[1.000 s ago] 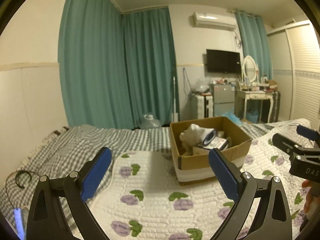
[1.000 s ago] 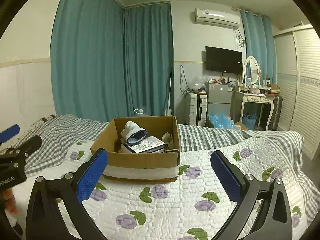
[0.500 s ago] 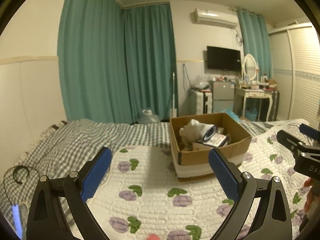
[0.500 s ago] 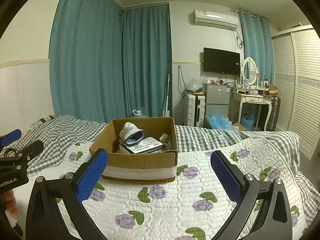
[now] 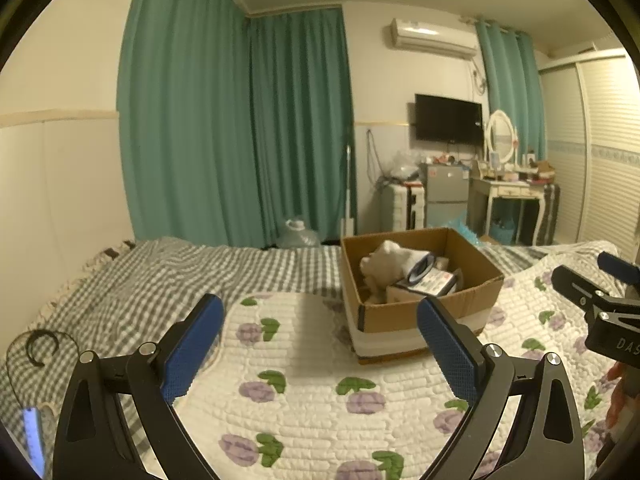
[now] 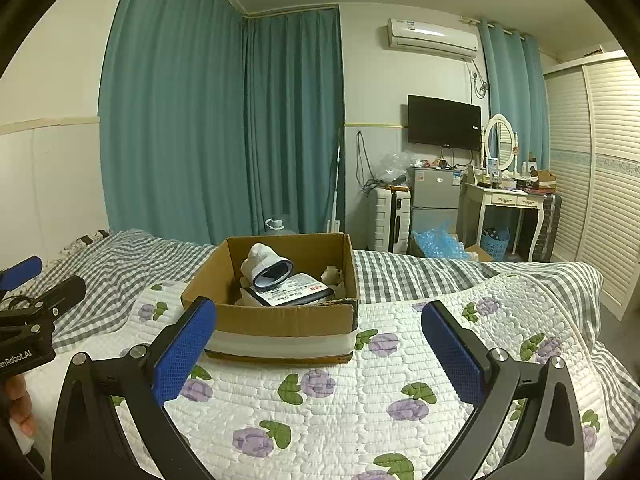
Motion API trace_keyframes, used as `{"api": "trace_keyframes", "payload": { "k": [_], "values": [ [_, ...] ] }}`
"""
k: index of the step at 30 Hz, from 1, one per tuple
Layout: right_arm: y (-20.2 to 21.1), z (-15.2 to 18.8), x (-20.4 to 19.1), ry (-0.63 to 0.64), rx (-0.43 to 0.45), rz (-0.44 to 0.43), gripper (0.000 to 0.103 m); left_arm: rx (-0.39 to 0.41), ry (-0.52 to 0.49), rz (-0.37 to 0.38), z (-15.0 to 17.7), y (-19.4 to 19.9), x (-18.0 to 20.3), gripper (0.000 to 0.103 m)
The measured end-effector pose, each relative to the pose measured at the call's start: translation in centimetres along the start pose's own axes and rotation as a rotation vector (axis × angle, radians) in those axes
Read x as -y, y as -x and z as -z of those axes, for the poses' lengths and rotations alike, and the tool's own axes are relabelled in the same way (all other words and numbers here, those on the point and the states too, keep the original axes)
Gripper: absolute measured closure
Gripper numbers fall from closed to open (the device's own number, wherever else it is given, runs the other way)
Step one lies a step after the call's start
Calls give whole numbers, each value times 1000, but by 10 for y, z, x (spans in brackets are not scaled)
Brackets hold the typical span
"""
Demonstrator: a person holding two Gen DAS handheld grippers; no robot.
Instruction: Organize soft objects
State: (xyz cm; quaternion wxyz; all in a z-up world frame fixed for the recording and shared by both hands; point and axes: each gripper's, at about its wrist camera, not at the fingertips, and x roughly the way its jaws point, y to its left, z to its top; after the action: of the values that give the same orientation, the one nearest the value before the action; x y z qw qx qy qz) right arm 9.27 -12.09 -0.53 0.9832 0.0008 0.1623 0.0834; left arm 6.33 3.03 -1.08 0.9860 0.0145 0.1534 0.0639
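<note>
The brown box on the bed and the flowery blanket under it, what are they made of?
The brown box looks like corrugated cardboard: matte tan walls with raw cut edges, plus a smooth white band, maybe tape, round its base. The flowery blanket looks like soft quilted cloth, probably cotton: puffy stitched rows with printed purple flowers and green leaves. Both tongs hang open above it.
</note>
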Motion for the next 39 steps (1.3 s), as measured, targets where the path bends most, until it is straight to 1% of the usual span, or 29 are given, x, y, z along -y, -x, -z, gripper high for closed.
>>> {"api": "trace_keyframes", "payload": {
  "k": [39],
  "values": [
    [-2, 5, 2, 2, -16, -13, 0, -14, -3, -1, 1, -2, -5, 4]
  ]
}}
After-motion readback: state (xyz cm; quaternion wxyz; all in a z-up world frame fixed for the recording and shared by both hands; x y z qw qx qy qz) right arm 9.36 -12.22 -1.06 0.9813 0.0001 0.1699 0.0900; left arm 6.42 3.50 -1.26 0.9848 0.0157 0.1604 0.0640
